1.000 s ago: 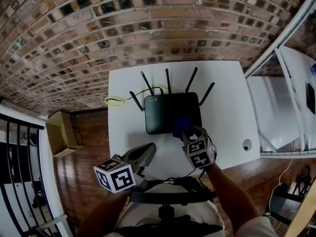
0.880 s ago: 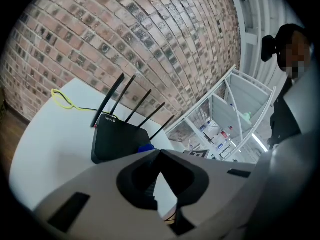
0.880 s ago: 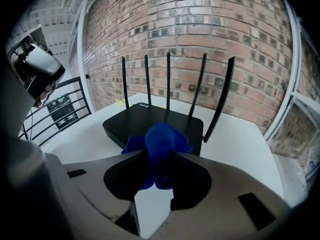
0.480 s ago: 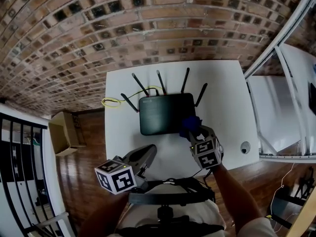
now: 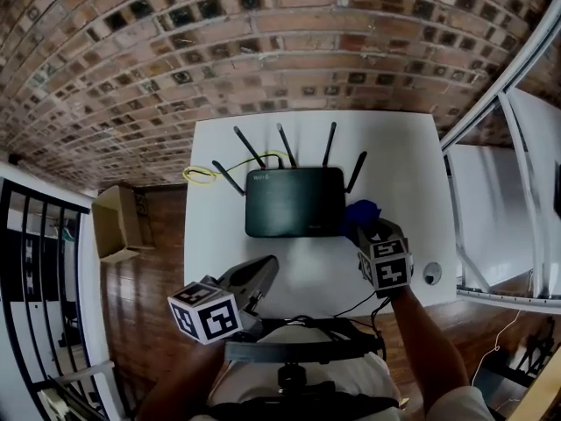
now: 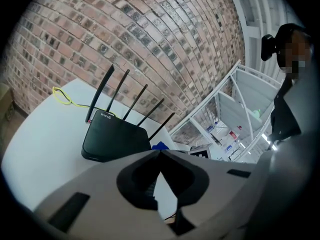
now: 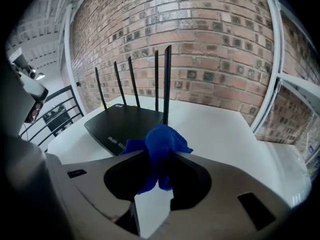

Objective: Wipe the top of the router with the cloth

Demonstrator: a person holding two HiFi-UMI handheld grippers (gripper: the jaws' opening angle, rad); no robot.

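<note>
Head view shows right tool (image 5: 365,225) clamping cloth (image 5: 359,209) beside router (image 5: 294,202)

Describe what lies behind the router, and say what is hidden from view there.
Behind the router stand five black antennas, and a yellow cable loops on the white table before the brick wall. The router's body hides its back face and where the cable ends.

matt black plastic router (image 5: 294,202), soft blue cloth (image 7: 160,149), rough brick wall (image 5: 263,51)
</note>
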